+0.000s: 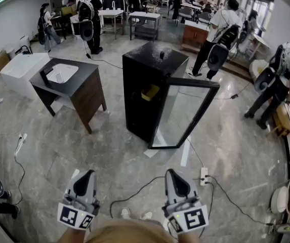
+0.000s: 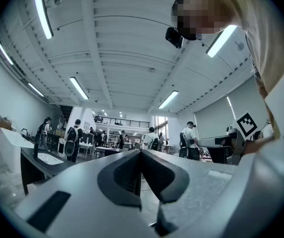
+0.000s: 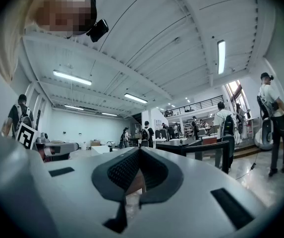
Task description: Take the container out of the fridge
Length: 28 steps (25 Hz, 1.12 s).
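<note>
the yellow container (image 1: 150, 92) is sitting on a shelf inside the fridge (image 1: 140, 113), whose door (image 1: 185, 113) is standing open for access, while the left claw (image 1: 86, 174) and right claw (image 1: 171, 172) are hanging low, well apart from it, both closed and empty.

The container (image 1: 150, 92) sits inside the fridge (image 1: 134, 105), sink cabinet (image 1: 86, 92) at its left.

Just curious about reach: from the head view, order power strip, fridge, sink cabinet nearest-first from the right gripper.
1. power strip, floor, beside right gripper.
2. fridge, ahead, door open.
3. sink cabinet, far left.
</note>
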Motion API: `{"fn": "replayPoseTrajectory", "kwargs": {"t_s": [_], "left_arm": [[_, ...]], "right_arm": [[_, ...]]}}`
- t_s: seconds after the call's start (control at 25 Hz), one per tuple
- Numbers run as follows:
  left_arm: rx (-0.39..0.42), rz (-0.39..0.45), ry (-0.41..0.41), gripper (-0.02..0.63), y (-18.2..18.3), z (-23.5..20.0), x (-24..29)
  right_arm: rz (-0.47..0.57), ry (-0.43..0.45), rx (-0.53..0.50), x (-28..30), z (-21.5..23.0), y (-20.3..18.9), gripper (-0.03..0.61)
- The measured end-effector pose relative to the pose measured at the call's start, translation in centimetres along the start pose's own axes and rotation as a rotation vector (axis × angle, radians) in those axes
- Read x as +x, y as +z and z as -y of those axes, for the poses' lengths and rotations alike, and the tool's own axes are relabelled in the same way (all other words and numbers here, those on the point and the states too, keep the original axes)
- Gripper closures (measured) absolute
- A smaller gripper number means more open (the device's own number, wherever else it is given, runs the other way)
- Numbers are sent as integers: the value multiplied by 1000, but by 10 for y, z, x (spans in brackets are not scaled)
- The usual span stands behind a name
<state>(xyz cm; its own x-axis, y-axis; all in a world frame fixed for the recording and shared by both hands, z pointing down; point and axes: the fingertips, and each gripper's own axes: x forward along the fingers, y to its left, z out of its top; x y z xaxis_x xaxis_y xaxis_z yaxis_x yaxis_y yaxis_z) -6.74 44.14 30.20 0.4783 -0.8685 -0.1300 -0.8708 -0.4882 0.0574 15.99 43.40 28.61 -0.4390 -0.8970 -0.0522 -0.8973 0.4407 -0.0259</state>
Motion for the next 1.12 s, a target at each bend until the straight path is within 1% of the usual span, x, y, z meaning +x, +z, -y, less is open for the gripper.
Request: {"fn": "replayPoseTrajectory", "kwargs": {"t_s": [0.12, 0.28, 0.4, 0.6, 0.8, 0.92, 1.12], "left_arm": [[11, 3, 2, 612, 1, -2, 4], [8, -4, 31, 612, 0, -10, -3], [8, -2, 38, 612, 1, -10, -7], [2, -6, 24, 612, -2, 2, -11], [-13, -22, 3, 612, -11, 12, -9], [-18, -29, -3, 612, -21, 10, -7], [-23, -39, -19, 612, -22, 3, -3]], "right_arm": [[-3, 6, 1, 2, -2, 0, 578], [-11, 8, 17, -5, -7, -4, 578], [-13, 4, 16, -11, -8, -3, 578], [-14, -4, 7, -21, -7, -2, 578], [2, -7, 75, -32, -1, -3, 577], [-3, -26, 55, -31, 3, -13, 577], [-33, -46, 45, -27, 2, -16, 577]]}}
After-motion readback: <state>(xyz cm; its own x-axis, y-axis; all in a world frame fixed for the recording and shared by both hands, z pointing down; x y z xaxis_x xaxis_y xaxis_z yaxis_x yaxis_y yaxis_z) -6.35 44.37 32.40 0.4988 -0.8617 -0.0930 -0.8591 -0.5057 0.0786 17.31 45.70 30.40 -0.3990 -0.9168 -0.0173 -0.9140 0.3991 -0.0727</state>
